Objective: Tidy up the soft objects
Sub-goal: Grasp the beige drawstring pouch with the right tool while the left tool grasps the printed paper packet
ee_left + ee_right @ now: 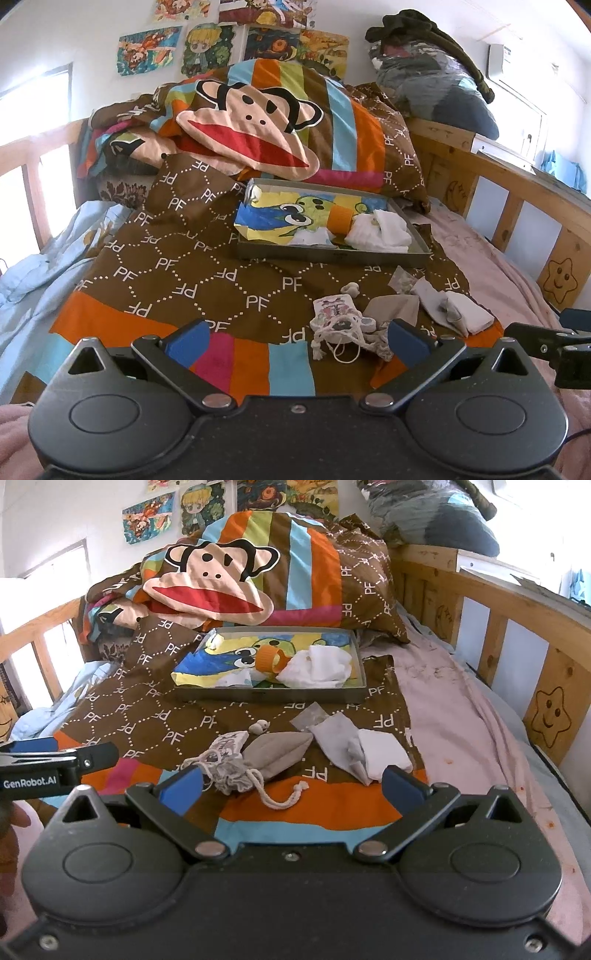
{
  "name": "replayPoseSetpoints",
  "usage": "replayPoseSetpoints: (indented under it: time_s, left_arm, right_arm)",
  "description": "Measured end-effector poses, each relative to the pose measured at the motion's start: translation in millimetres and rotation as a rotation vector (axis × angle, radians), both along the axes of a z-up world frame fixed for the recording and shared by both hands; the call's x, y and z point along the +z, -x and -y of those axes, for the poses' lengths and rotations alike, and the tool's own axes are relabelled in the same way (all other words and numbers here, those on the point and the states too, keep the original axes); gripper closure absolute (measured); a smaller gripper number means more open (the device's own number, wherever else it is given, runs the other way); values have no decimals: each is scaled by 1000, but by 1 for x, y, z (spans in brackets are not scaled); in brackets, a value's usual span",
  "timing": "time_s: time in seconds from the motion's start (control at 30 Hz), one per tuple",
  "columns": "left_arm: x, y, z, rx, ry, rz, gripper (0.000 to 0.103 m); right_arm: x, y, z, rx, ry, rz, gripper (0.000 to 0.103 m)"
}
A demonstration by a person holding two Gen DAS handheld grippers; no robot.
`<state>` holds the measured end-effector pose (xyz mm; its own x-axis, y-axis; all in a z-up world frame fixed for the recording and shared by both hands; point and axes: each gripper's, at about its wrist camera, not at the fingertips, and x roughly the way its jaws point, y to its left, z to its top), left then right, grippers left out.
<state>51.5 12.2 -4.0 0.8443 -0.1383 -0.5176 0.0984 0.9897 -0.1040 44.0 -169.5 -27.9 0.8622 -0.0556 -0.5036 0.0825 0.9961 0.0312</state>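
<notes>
A shallow grey tray lies on the brown quilt and holds white cloths and an orange ring. In front of it lie a printed drawstring pouch, a beige pouch, a grey sock and a folded white cloth. My left gripper is open just short of the printed pouch. My right gripper is open over the beige pouch's cord. Neither holds anything.
A big monkey-face pillow and bunched quilt fill the bed's far end. A wooden rail with a star face runs along the right. Pink sheet lies bare to the right. A small pale bead-like piece sits before the tray.
</notes>
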Motion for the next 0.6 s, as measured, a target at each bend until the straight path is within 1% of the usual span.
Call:
replayPoseSetpoints:
  time_s: [0.27,0.47,0.6]
  left_arm:
    - [-7,-15,-5,9,29,-29,1]
    - [-14,-30,-8,19,48,-40,1]
    - [-21,-46,-9,6,61,-56,1]
  right_arm:
    - [-6,-23,-2,8,-23,-22,0]
    - [-14,-39,-6,8,-22,1,0]
    - [-21,-59,-7,19,-28,-21,0]
